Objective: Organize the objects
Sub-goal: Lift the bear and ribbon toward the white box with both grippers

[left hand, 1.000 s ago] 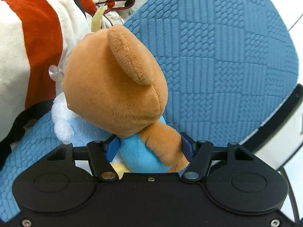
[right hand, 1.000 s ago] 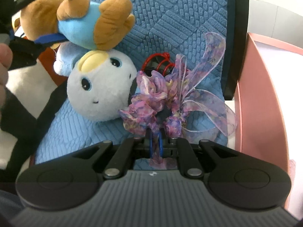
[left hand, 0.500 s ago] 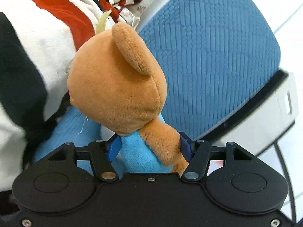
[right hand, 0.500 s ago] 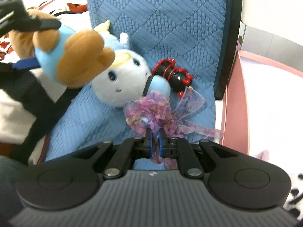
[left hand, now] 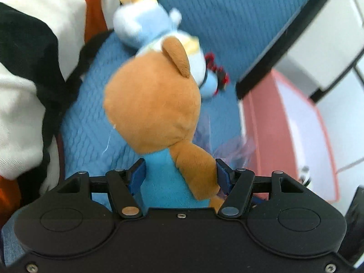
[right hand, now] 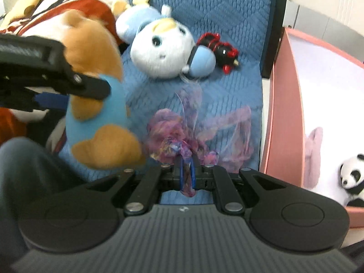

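My left gripper (left hand: pixel 179 173) is shut on a brown plush bear (left hand: pixel 154 104) in a blue shirt, held by the body above the blue quilted seat (left hand: pixel 91 122). The bear also shows in the right wrist view (right hand: pixel 95 104), with the left gripper (right hand: pixel 52 86) on it. My right gripper (right hand: pixel 187 173) is shut on a purple-pink sheer ribbon scrunchie (right hand: pixel 179 138), lifted just off the seat. A white and light-blue plush (right hand: pixel 163 52) and a red-and-black toy (right hand: pixel 220 50) lie on the seat behind.
A pink open box (right hand: pixel 286 118) stands right of the seat, holding a small panda plush (right hand: pixel 351 177) and a pale pink item (right hand: pixel 314 145). A large striped red, black and white plush (left hand: pixel 29 68) lies at the left.
Both grippers have pulled back from the seat and swung right. The bear and the scrunchie came along, and the pink box with the panda has come into view.
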The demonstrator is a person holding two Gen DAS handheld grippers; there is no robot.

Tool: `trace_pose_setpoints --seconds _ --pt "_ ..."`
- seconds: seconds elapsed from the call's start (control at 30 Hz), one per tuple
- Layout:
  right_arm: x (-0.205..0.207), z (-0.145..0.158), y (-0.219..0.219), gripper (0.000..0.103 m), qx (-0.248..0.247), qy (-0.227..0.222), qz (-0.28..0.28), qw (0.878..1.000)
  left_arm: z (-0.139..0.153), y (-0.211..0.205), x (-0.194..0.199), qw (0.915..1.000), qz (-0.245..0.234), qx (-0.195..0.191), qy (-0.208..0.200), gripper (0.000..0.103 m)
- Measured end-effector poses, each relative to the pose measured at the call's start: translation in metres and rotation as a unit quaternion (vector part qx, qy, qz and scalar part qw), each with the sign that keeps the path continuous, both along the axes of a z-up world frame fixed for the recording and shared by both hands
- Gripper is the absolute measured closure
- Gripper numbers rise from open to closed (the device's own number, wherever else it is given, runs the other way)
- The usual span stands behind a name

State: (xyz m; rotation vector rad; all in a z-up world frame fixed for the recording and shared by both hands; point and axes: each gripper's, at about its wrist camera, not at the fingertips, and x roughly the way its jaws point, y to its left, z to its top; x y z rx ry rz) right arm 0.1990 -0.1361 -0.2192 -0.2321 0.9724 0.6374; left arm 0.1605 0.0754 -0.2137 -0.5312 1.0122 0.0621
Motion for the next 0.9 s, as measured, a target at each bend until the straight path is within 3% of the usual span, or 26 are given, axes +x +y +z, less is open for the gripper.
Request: trace_pose_setpoints --seconds 0.2,0.3,0.37,0.4,0.5,0.6,0.67,0.7,0.9 --pt "-0.009 -0.003 -0.006 0.089 0.012 0.008 0.018 1.000 -0.003 -0.011 0.013 0.9996 -0.021 0.017 0.009 0.037" --pt "-0.013 -0.001 -0.007 0.079 0.023 0.002 0.037 0.999 -0.004 -0.014 0.018 0.9996 -0.014 0.021 0.012 0.031" --pt "-0.017 -0.002 -0.005 0.057 0.018 -0.007 0.045 0.999 -0.015 -0.013 0.023 0.9995 -0.012 0.019 0.024 0.028" --pt "-0.018 -0.003 -0.004 0.053 0.015 -0.010 0.048 0.999 -0.021 -0.013 0.024 0.9992 -0.010 0.020 0.035 0.028" --pt "-0.019 -0.005 0.001 0.054 0.011 -0.016 0.050 0.999 -0.029 -0.015 0.024 0.9982 -0.003 0.026 0.054 0.028" --pt "-0.014 -0.008 0.005 0.052 0.014 -0.026 0.046 0.998 -0.038 -0.012 0.022 0.9973 0.005 0.025 0.068 0.031" --pt "-0.010 -0.011 0.011 0.033 0.001 -0.035 0.044 0.998 -0.044 -0.007 0.021 0.9968 0.012 0.020 0.077 0.039" --pt "-0.007 -0.012 0.013 0.031 -0.002 -0.038 0.041 0.998 -0.044 -0.006 0.020 0.9968 0.012 0.021 0.076 0.040" --pt "0.012 -0.033 0.029 0.030 -0.014 -0.009 0.022 1.000 -0.038 -0.003 0.018 0.9968 0.007 0.028 0.074 0.042"
